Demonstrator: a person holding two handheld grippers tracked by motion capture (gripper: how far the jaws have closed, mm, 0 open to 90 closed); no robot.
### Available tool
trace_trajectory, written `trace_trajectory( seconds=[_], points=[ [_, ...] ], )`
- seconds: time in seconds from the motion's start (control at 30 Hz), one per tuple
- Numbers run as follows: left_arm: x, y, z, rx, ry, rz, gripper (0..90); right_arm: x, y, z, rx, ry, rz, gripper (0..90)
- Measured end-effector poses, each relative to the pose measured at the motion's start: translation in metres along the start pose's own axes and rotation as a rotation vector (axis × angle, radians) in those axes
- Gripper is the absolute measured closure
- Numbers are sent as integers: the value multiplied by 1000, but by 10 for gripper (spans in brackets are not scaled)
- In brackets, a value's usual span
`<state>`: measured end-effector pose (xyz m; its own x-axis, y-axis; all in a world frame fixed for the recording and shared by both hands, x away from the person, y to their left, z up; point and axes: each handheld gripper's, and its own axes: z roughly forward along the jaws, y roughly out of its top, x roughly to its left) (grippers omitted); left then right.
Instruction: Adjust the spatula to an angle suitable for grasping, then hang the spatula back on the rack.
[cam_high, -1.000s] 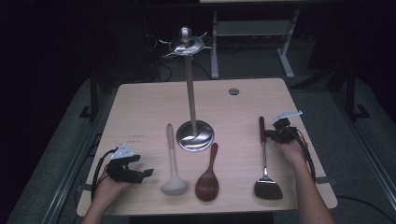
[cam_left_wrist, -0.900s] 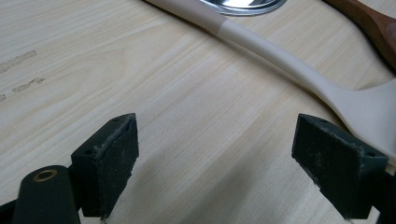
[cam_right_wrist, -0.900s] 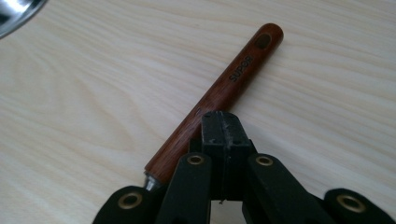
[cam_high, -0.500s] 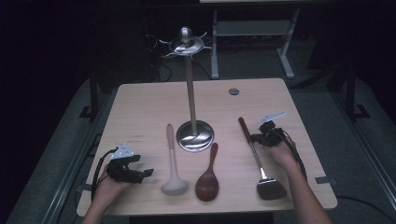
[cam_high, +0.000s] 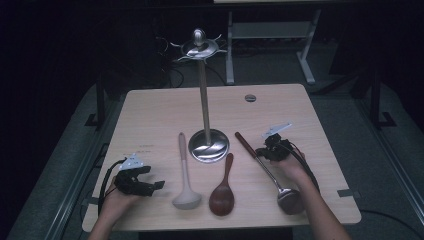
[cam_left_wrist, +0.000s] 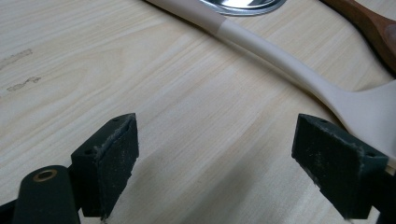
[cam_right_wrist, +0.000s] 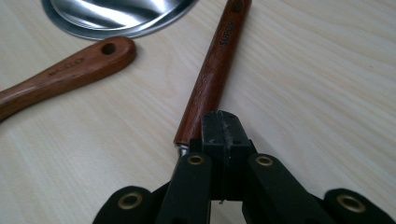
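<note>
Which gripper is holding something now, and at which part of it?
The right gripper is shut on the metal spatula, just below its wooden handle. The left gripper is open and holds nothing.

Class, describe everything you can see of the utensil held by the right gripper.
The metal spatula has a reddish-brown wooden handle with a hanging hole and a stamped brand mark near its end, a thin metal shaft, and a dark metal head near the table's front edge. It lies diagonally, handle towards the stand's base. The right gripper is shut on it where handle meets shaft.

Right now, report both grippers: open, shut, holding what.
Left gripper: open, holding nothing, over bare table.
Right gripper: shut on the wood-handled metal utensil, at its shaft.
</note>
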<state>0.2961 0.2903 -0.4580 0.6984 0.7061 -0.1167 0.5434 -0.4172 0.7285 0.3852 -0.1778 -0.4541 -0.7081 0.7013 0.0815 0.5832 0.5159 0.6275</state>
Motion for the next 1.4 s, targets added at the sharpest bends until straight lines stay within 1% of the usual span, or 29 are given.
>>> trace_trajectory(
  seconds=[0.1, 0.17, 0.2, 0.23, 0.27, 0.3, 0.33, 0.37, 0.4, 0.43, 0.47, 0.57, 0.6, 0.63, 0.7, 0.73, 0.77, 0.8, 0.83, 0.87, 0.93, 1.1, 1.13, 1.2, 1.33, 1.4],
  points=[
    [0, 0, 0, -1, -1, -1, 144, 3, 1, 0, 2, -3, -14, 900],
    [1, 0, 0, 2, -2, 3, 144, 2, 3, -2, 4, -10, -5, 900],
    [0, 0, 1, -5, -2, -7, 144, 1, 5, -7, 3, -17, 21, 900],
    [1, -1, 0, -5, -3, -9, 144, 1, 5, -7, 3, -17, 21, 900],
    [1, -1, 0, -9, -2, -14, 144, 1, 7, -10, 8, -9, 36, 889],
    [1, -1, -1, -14, -4, -18, 144, 1, 9, -13, 36, -4, 50, 856],
    [2, -2, -2, -18, -6, -21, 144, 2, 10, -15, 43, -7, 53, 841],
    [2, -2, -2, -18, -6, -21, 144, 3, 11, -16, 52, -7, 66, 826],
    [2, -2, -2, -15, -7, -17, 144, 3, 11, -16, 52, -7, 66, 826],
    [3, -2, -2, -15, -9, -15, 144, 4, 13, -17, 75, -16, 70, 805],
    [3, -2, -3, -17, -11, -15, 144, 5, 15, -18, 82, -14, 70, 793],
    [3, -1, -3, -17, -10, -12, 144, 9, 20, -20, 94, -11, 83, 758],
    [3, -1, -3, -17, -10, -12, 145, 10, 22, -20, 97, -11, 78, 743],
    [2, -1, -3, -5, -9, -2, 144, 11, 24, -20, 100, -14, 80, 729],
    [0, 0, -3, -15, -5, -9, 144, 14, 27, -20, 98, -13, 79, 719],
    [-1, 0, -3, -17, -3, -7, 145, 15, 29, -20, 101, -16, 68, 712],
    [-1, 0, -3, -17, -3, -7, 145, 15, 29, -20, 101, -16, 68, 712],
    [-1, 0, -3, -10, -2, 2, 144, 17, 32, -20, 100, -19, 62, 697],
    [-2, 0, -3, -10, -2, -3, 144, 17, 32, -20, 100, -19, 62, 697],
    [-2, 0, -4, -10, -1, -1, 145, 18, 34, -20, 104, -16, 66, 687],
    [-3, 0, -4, -13, -1, -4, 145, 21, 39, -19, 112, -16, 56, 657],
    [-3, 0, -4, -10, -3, 0, 145, 23, 46, -18, 130, -18, 58, 620],
    [-4, 0, -4, -17, -6, -5, 145, 24, 50, -16, 149, -15, 68, 614],
    [-4, 0, -3, -17, -8, -5, 144, 25, 52, -15, 159, -18, 74, 612],
    [-4, 0, -3, -13, -12, -4, 144, 25, 59, -8, 202, -32, 73, 615],
    [-4, 0, -3, -14, -15, -5, 144, 24, 62, -4, 239, -30, 84, 614]
  ],
)
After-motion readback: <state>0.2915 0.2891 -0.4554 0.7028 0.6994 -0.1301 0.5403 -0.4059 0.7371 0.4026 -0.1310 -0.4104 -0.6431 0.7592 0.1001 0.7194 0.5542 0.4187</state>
